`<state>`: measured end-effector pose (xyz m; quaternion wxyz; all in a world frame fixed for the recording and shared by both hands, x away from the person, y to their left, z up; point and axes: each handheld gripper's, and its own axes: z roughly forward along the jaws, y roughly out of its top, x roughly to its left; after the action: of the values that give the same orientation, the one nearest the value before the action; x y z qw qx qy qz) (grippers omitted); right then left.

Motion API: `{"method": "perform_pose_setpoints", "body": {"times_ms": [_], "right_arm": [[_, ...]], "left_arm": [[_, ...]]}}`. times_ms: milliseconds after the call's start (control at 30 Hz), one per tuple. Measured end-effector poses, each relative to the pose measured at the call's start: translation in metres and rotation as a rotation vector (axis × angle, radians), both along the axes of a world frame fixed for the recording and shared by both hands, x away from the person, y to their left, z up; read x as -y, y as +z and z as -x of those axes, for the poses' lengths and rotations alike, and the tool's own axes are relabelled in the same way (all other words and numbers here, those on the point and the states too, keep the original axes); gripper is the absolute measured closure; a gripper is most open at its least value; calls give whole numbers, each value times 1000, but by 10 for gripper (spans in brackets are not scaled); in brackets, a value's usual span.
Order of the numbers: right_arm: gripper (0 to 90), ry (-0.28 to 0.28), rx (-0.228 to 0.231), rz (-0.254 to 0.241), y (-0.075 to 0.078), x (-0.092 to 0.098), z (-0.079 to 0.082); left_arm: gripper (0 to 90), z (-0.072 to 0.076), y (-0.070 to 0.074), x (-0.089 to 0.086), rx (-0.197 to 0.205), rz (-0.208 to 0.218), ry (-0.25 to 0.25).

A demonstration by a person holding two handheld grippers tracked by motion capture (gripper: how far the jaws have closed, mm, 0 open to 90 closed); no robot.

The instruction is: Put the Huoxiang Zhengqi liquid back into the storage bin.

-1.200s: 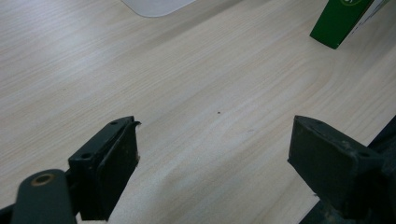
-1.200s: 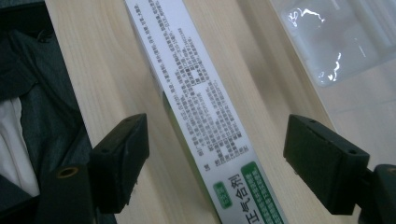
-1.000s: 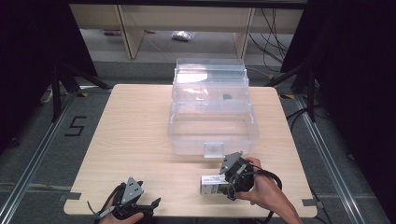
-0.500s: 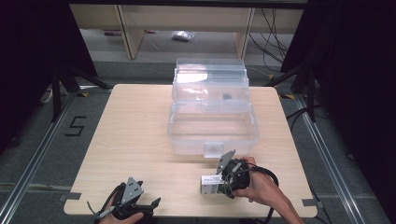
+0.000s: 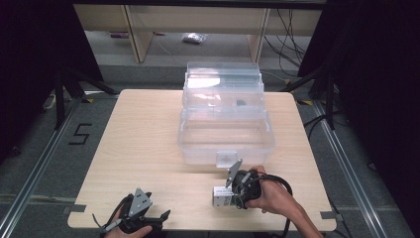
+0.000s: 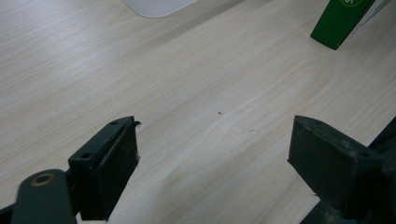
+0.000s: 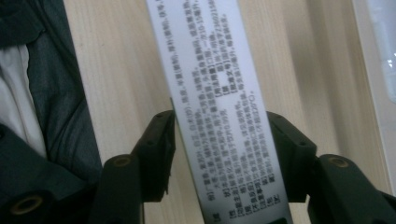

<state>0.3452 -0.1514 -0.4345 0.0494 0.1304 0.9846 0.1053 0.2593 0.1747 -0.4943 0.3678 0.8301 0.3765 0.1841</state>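
High view overlooks table (image 5: 148,129); gripper views close, sharing tabletop.

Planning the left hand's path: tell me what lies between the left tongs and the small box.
Only bare wooden table separates the left tongs from the small box in the high view; the left gripper view agrees.

I'm looking at two black hand-held grippers.

The left hand-held gripper (image 5: 148,218) is wearing a grey three-cornered plate on top and trailing a thin cable; its blocky black jaws are showing round screw holes and a brass-coloured rivet. The right hand-held gripper (image 5: 224,197) is carrying the same grey plate, brass-ringed pivots, and a thick black cable looping behind.
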Motion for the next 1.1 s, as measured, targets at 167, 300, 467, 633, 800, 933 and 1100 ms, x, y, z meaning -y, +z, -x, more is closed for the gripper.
{"method": "perform_pose_setpoints", "body": {"times_ms": [167, 300, 467, 633, 800, 933, 1100], "right_arm": [[545, 26, -6, 38, -1, -4, 0], [590, 67, -18, 56, -2, -6, -5], [641, 86, -46, 77, 1, -10, -5], [646, 122, -46, 75, 0, -9, -9], [646, 94, -46, 83, 7, -8, -6], [646, 140, -34, 59, 14, -6, -10], [646, 121, -45, 48, 25, -3, -10]], "left_arm": [[152, 0, 0, 0, 1, 10, 5], [152, 0, -1, 2, 5, 30, 23], [151, 1, -1, 3, 6, 43, 28], [152, 0, 0, 0, 1, 15, 9], [152, 0, 0, 0, -1, 5, 4], [152, 0, 0, 0, 0, 13, 9], [152, 0, -2, 2, 5, 35, 29]]}}
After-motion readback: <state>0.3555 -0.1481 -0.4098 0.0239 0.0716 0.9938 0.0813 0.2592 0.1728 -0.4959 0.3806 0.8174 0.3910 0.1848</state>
